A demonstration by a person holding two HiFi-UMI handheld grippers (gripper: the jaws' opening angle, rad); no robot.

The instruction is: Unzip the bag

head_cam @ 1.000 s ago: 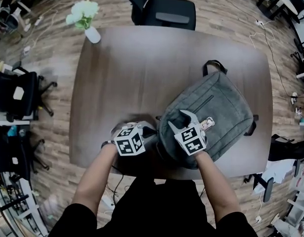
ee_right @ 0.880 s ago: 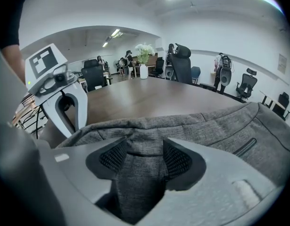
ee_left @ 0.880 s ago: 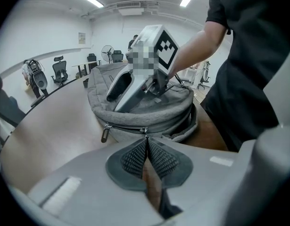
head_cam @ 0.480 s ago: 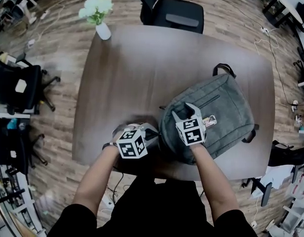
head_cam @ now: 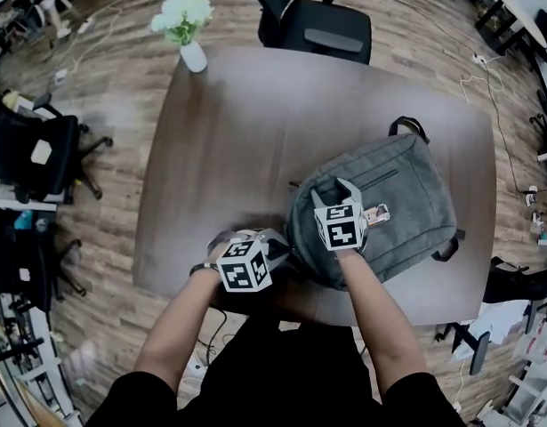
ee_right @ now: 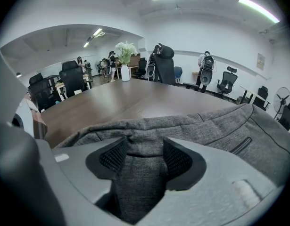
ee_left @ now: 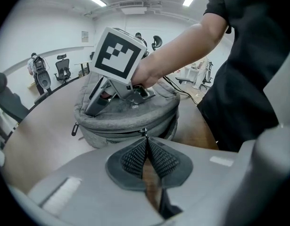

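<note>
A grey backpack [head_cam: 402, 194] lies flat on the right half of the brown table [head_cam: 229, 140]. My left gripper [head_cam: 280, 247] is at the bag's near left edge. In the left gripper view it [ee_left: 145, 147] is shut on the zipper pull [ee_left: 143, 133], whose black tab runs down between the pads. A dark gap shows in the bag's side [ee_left: 121, 119] to the right of the pull. My right gripper [head_cam: 333, 192] rests on top of the bag, jaws set wide. In the right gripper view it [ee_right: 145, 159] has a bunched fold of the grey fabric [ee_right: 206, 126] filling the space between its pads.
A white vase of flowers [head_cam: 191, 25] stands at the table's far left corner. A black office chair [head_cam: 313, 25] is behind the far edge. More chairs and cables lie on the wooden floor around. The bag's carry handle [head_cam: 408, 127] points away from me.
The head view has shifted a little, so the table sits further right. My left gripper has drifted slightly toward the near edge with the pull. The right gripper stays on the bag.
</note>
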